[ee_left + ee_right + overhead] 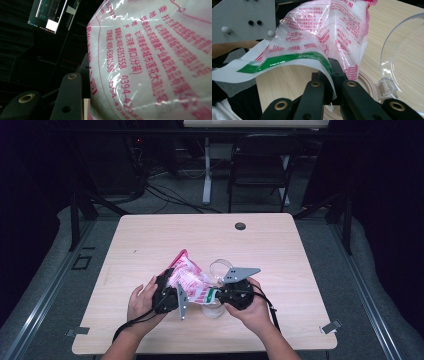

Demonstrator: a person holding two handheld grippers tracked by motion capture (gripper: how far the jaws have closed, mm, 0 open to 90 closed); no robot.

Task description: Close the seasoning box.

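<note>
L claw (172, 292) half-closed; R claw (329, 72) clamped; hands level, facing inward.

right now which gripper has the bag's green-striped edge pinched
The right gripper: its jaws are shut on the thin green-striped edge of the bag. The left gripper holds the bag's full, bulging end instead, with red print and no green.
</note>
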